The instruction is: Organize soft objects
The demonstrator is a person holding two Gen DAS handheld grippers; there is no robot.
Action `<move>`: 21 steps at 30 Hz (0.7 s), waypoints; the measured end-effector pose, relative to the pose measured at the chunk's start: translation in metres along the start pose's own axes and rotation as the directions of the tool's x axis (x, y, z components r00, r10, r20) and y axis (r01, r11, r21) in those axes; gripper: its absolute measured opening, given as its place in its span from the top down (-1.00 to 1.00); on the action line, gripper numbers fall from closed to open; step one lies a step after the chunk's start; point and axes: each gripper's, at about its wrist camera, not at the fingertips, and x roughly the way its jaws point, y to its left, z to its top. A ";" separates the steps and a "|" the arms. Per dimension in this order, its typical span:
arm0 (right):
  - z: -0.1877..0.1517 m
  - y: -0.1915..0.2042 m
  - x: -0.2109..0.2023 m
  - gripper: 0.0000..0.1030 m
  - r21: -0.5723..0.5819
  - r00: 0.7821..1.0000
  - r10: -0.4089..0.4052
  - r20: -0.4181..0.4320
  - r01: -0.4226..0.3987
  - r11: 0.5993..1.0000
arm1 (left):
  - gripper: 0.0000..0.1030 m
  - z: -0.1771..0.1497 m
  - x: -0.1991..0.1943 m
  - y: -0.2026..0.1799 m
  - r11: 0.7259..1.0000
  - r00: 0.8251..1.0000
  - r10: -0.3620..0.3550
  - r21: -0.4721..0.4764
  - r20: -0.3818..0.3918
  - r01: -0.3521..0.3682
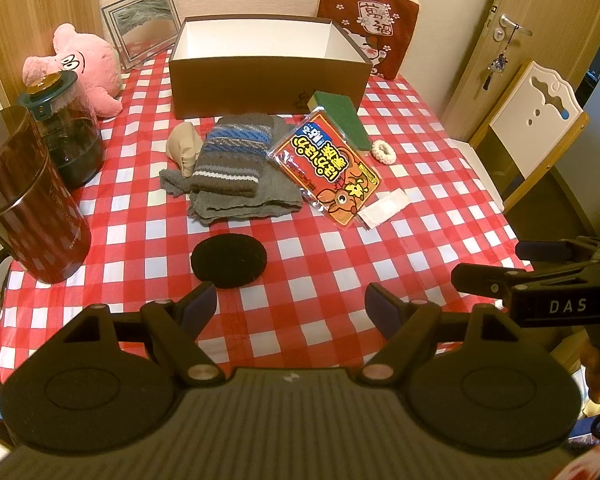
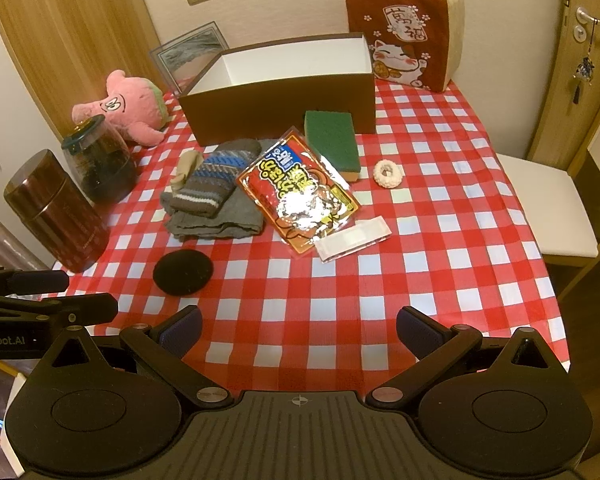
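The left gripper [image 1: 292,300] and the right gripper [image 2: 298,326] are both held above the near edge of the checked tablecloth [image 2: 440,240], each with its fingers spread wide and nothing between them. The right gripper is also seen at 3 o'clock in the left wrist view, cut off by the frame edge; part of a hand is glimpsed below it, too dark to make out.

The brown box [image 1: 270,76] stands open at 12 o'clock, its white inside partly hidden by the front wall, so its floor cannot be seen. In front of it lies a pile of soft things: a striped knit piece [image 1: 230,156] resting on a folded grey cloth [image 1: 256,196], with a beige fabric item [image 1: 184,146] at its 9 o'clock, half tucked under. An orange foil packet [image 1: 326,168] overlaps the cloth at 3 o'clock; glare washes out its print in the right wrist view. A green sponge [image 1: 340,118] touches the packet's far end and leans by the box. A small white ring [image 1: 383,152] lies apart at 3 o'clock, and a clear wrapper [image 1: 382,208] is partly under the packet. A black round pad [image 1: 228,260] lies alone, nearest the grippers.

At 9 o'clock stand two dark jars [image 1: 28,200]; a pink plush [image 1: 88,68] sits behind them. A red cushion [image 2: 404,36] leans at 1 o'clock.
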 end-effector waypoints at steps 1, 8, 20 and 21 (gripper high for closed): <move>0.000 0.000 0.000 -1.00 0.000 1.000 0.000 0.000 0.000 1.000 | -0.55 0.000 0.000 0.000 1.000 1.000 0.000 0.000 0.000 0.000; -0.001 -0.002 0.003 -1.00 0.000 1.000 0.001 -0.001 -0.001 1.000 | -0.55 0.000 0.000 0.000 1.000 1.000 0.000 0.000 0.000 0.000; 0.000 0.000 -0.001 -1.00 -0.003 1.000 0.003 0.001 -0.003 1.000 | -0.55 0.003 -0.001 0.007 1.000 1.000 0.003 -0.002 -0.001 -0.003; 0.001 0.001 -0.002 -1.00 -0.003 1.000 0.003 0.001 -0.003 1.000 | -0.55 0.004 -0.001 0.008 1.000 1.000 0.003 -0.001 -0.001 -0.003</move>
